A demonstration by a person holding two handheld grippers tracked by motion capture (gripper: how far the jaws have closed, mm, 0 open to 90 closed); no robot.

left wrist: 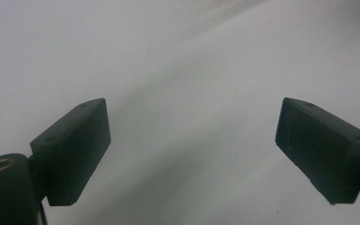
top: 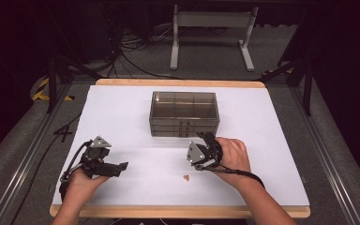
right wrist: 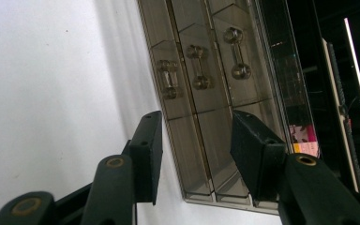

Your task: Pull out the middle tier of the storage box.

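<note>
A smoky clear drawer box [top: 183, 114] stands at the middle of the white table [top: 122, 117]. Its front has three stacked drawers with small clear handles [right wrist: 198, 67]. My right gripper [top: 207, 138] is just in front of the box's lower front, rolled on its side and open; its fingers [right wrist: 150, 150] frame the drawer fronts with nothing between them. My left gripper [top: 120, 168] rests low at the front left, open, its fingers [left wrist: 75, 145] wide apart over bare white surface. A tiny reddish object [top: 186, 177] lies on the table near the right hand.
Beyond the table's far edge stands a white metal frame [top: 211, 35] on grey carpet with black cables [top: 131, 51]. Dark stands sit at both sides. A cable [top: 236, 173] trails from the right gripper over the wrist.
</note>
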